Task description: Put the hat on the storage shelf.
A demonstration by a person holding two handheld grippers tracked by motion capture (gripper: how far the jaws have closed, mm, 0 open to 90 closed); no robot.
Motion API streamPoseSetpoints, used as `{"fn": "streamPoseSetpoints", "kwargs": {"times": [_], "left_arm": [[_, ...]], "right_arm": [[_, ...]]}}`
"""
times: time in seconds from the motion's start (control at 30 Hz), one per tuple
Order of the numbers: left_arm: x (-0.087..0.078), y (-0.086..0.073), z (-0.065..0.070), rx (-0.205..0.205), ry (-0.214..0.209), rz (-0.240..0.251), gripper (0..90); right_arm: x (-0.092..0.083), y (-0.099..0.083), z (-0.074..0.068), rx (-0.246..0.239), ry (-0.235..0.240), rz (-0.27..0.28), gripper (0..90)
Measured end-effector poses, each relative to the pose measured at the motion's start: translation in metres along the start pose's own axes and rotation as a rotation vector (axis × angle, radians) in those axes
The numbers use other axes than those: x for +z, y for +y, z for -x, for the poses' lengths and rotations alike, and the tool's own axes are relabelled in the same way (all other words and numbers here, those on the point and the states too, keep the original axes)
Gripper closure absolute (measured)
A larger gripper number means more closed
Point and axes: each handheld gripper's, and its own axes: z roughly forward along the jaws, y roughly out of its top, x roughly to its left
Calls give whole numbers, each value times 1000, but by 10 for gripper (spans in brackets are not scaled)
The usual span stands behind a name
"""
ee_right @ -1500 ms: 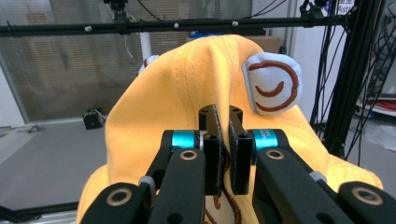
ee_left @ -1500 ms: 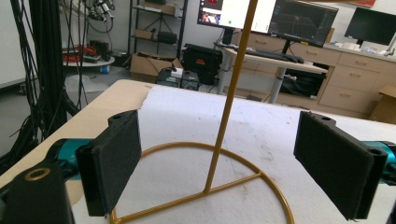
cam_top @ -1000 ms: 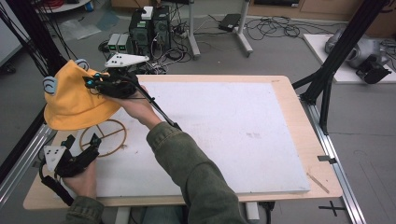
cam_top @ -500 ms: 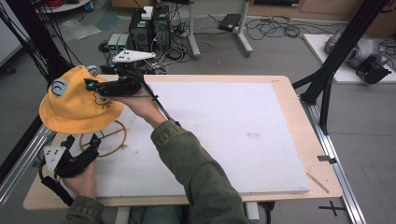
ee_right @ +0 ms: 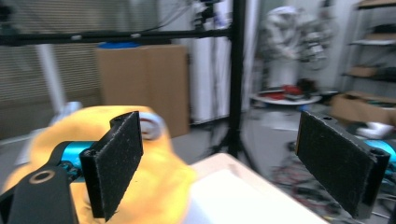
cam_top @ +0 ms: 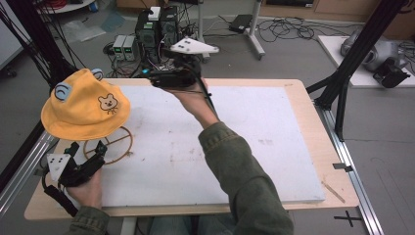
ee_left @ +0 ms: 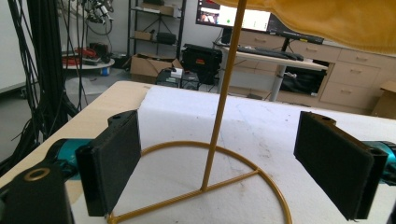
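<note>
Right tool (cam_top: 155, 78) pulled back off yellow hat (cam_top: 85, 105), jaws spread, empty; left tool (ee_left: 219, 163) spread around stand (ee_left: 223, 100) under hat.

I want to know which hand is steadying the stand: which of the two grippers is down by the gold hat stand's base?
The left gripper. Its open jaws sit either side of the gold stand's ring base, while the right gripper is raised over the table's far edge, open and holding nothing.

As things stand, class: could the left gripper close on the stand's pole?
Probably yes. The left gripper is open beside the stand; the pole rises between its jaws with nothing in front, and the hat sits well above.
</note>
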Motion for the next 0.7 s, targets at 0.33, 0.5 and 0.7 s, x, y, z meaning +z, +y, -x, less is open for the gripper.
{"fn": "streamPoseSetpoints", "kwargs": {"times": [0.33, 0.5, 0.7], "left_arm": [[1, 0, 6, 10, -8, -3, 151], [3, 0, 8, 10, -15, -8, 151], [4, -1, 10, 4, -17, -10, 151]], "right_arm": [[-80, 3, 37, -10, -197, 33, 129], [-120, -2, 52, -12, -284, 46, 128], [-161, -15, 57, -28, -408, 71, 126]]}}
